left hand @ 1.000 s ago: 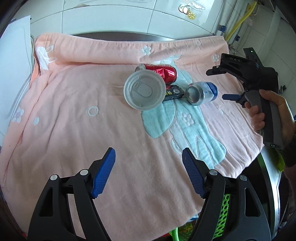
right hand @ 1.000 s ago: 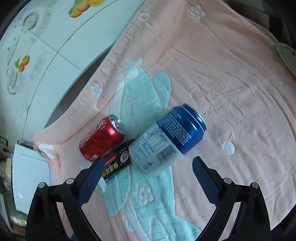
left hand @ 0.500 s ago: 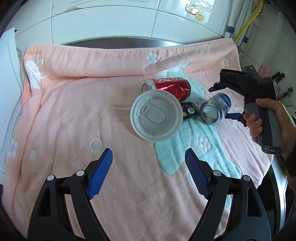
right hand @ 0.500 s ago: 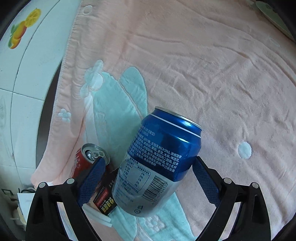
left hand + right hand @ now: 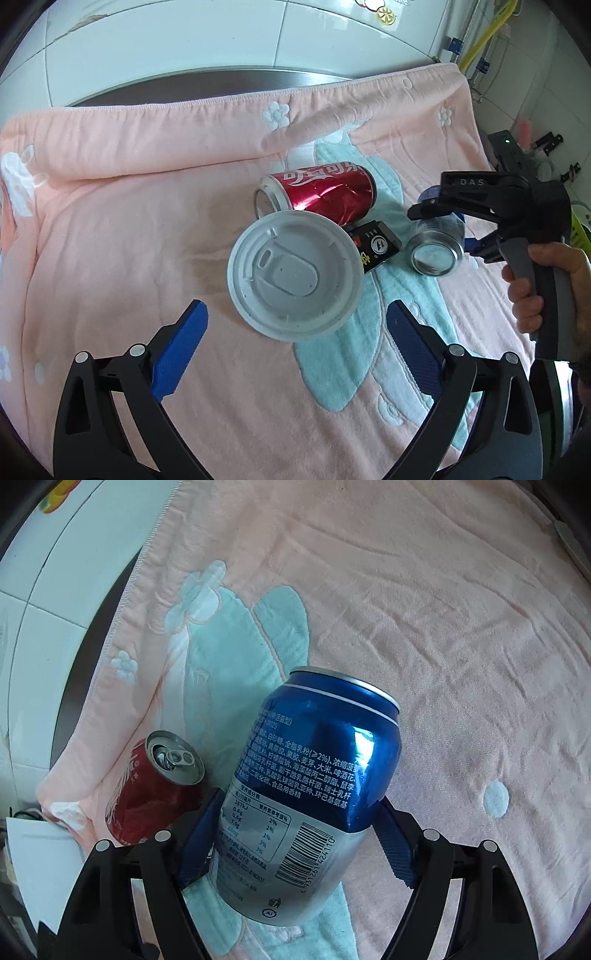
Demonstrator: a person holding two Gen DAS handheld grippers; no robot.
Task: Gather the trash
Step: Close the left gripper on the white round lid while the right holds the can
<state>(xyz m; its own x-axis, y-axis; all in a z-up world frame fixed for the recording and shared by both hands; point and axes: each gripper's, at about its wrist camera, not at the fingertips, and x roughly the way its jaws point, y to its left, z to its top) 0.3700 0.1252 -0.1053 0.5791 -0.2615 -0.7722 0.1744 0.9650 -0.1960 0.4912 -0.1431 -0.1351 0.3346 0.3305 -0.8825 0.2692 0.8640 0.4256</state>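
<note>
Right wrist view: blue can [image 5: 314, 797] lies between the right gripper [image 5: 295, 842] fingers, long axis running forward; jaws have just been closing, apparently clamping it. Left gripper [image 5: 295, 341] fingers apart, white lid [image 5: 295, 275] just ahead.

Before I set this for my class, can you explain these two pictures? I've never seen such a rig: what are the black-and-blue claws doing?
There is no robot: a person holds a two-finger tool in each hand, each with a camera looking along its fingers. One picture comes from the left tool, the other from the right tool. On a pink towel lie a dented red can, a white lid, a small black packet and a blue can. The right tool's jaws have just been closing and now grip the blue can. The left tool's jaws have just been opening; they hold nothing, with the lid just ahead.
</note>
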